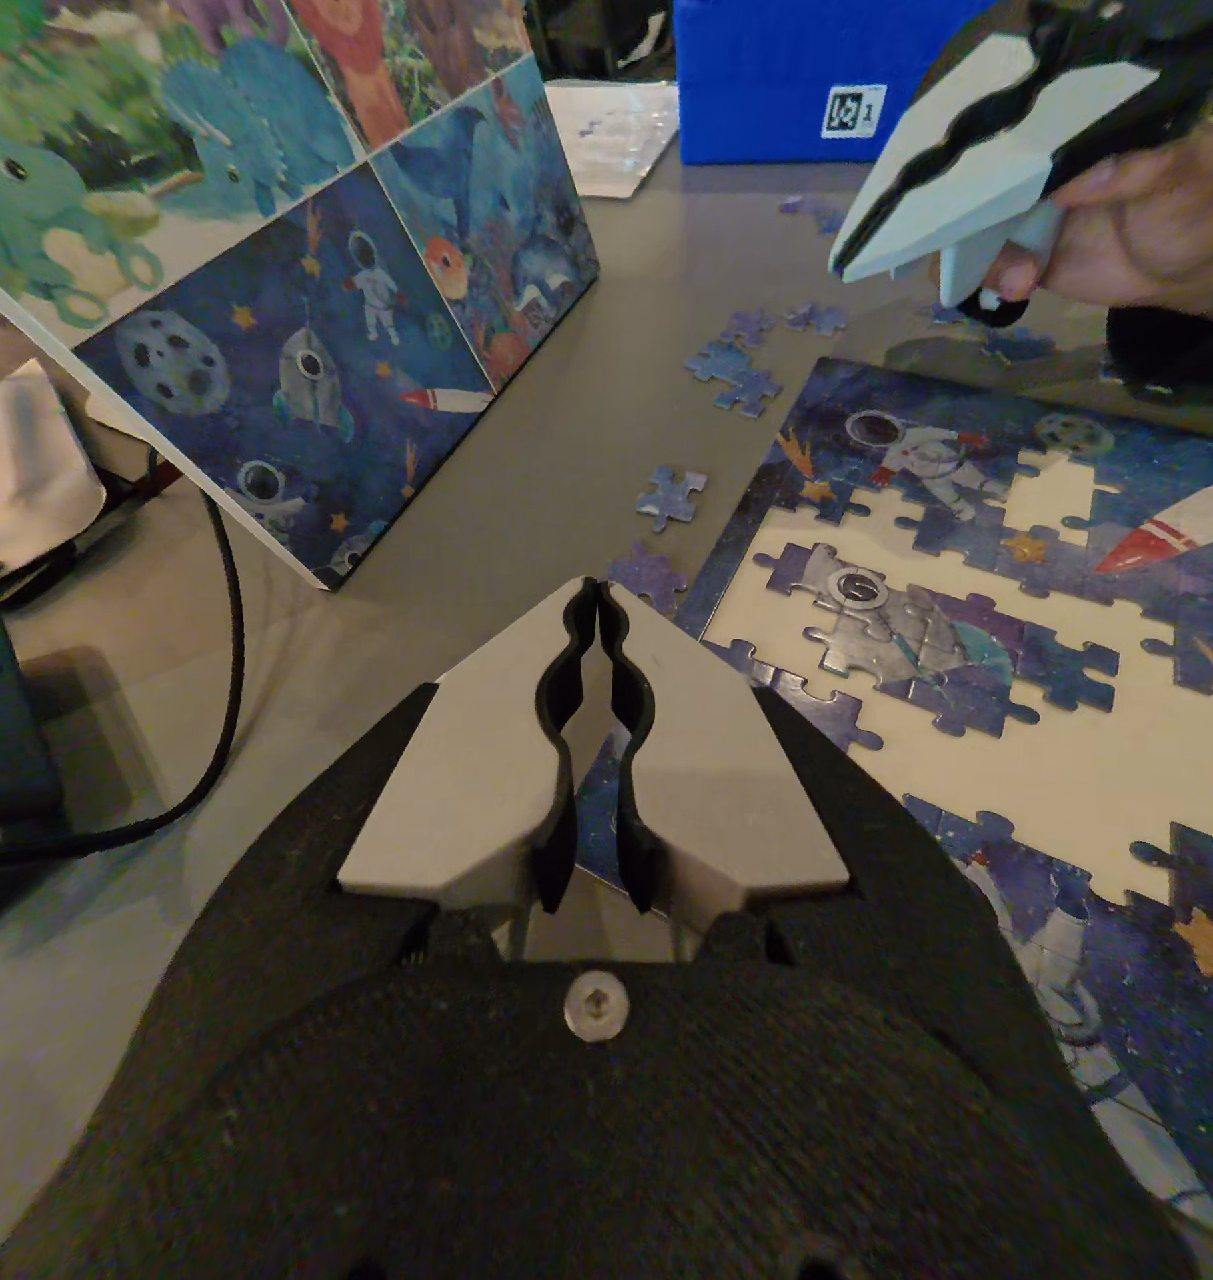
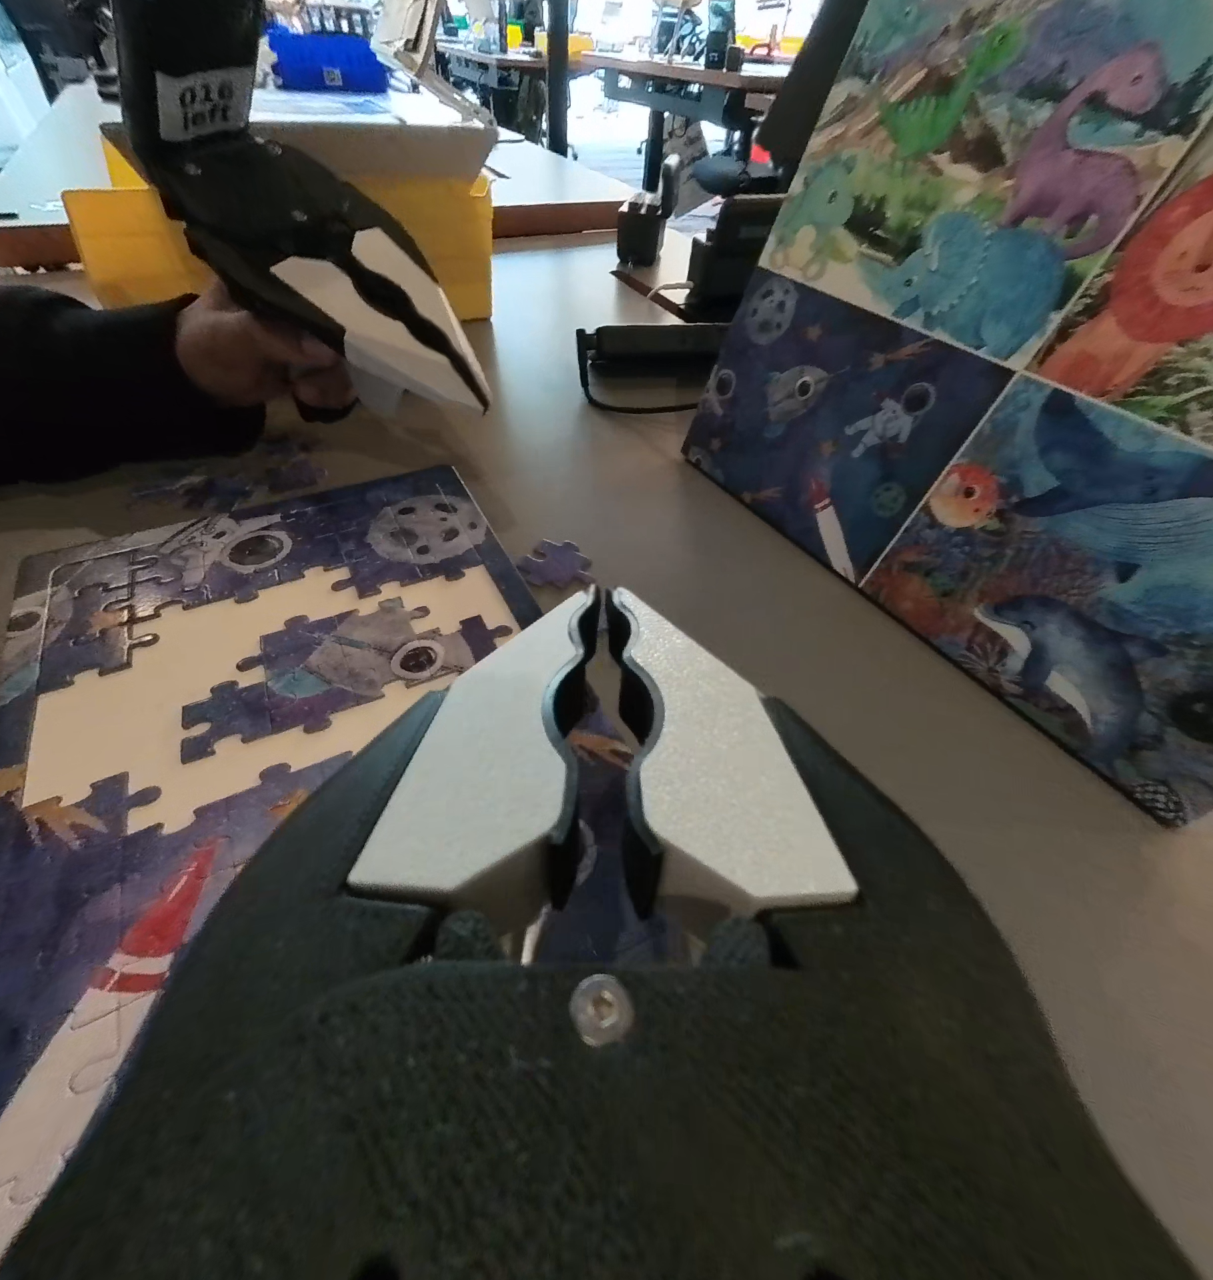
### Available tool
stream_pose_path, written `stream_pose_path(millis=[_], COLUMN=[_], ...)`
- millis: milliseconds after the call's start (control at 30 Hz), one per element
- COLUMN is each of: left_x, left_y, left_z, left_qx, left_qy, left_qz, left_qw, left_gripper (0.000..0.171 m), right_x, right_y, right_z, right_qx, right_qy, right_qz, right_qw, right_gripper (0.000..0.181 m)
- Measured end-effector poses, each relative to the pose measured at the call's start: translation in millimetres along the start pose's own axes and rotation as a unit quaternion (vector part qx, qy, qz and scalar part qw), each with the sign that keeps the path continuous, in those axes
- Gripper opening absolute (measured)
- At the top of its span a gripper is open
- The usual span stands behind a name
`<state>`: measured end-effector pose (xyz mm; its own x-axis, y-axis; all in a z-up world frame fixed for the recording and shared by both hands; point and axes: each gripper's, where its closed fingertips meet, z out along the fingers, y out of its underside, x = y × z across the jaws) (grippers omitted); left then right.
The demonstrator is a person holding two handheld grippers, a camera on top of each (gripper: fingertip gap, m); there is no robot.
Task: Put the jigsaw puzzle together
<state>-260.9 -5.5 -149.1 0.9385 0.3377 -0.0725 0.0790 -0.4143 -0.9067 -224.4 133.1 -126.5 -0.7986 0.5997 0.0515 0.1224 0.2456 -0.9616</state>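
Note:
The space jigsaw (image 1: 936,748) lies flat on its board at the right. Its border and a middle cluster with a rocket (image 1: 887,623) are joined, with bare cream gaps between. Loose pieces (image 1: 671,497) lie on the table left of and beyond the board. My left gripper (image 1: 598,589) is shut and empty over the board's near-left corner. My right gripper (image 1: 842,267) is shut, held by a hand above the board's far side. In the right wrist view the jigsaw (image 2: 243,658) is at the left, my right gripper (image 2: 603,596) is shut over its right edge, and the left gripper (image 2: 482,405) hovers beyond.
The picture puzzle box (image 1: 312,360) stands tilted at the left, and shows on the right in the right wrist view (image 2: 936,450). A blue bin (image 1: 783,76) stands behind. A black cable (image 1: 233,658) and devices lie at the far left. A yellow box (image 2: 125,249) stands behind the hand. The gap from one gripper's tips to the other's is roughly 15 cm.

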Motion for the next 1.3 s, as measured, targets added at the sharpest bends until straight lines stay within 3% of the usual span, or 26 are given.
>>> stream_pose_path(millis=[267,467,767,1133,1300], left_x=[3,-14,-16,-11,15], left_y=[5,24,23,23,19], left_z=[4,9,8,10,17], left_qx=[-0.019,-0.082,-0.094,-0.089,-0.078], left_qy=[-0.004,-0.076,-0.099,-0.083,-0.017], left_qz=[0.016,0.051,0.078,0.068,0.052], left_qw=[1.0,0.992,0.988,0.99,0.995], left_gripper=[0.0,0.0,0.0,0.0,0.0], right_x=[-8,-12,-21,-18,-13], right_y=[8,13,20,23,25], right_z=[8,12,19,19,18], right_qx=[-0.018,-0.025,-0.042,-0.052,-0.058], right_qy=[-0.013,-0.026,-0.037,-0.028,-0.017], right_qz=[-0.007,0.003,-0.006,-0.004,-0.013], right_qw=[1.0,0.999,0.998,0.998,0.998], right_gripper=[0.001,0.002,0.003,0.006,0.007])
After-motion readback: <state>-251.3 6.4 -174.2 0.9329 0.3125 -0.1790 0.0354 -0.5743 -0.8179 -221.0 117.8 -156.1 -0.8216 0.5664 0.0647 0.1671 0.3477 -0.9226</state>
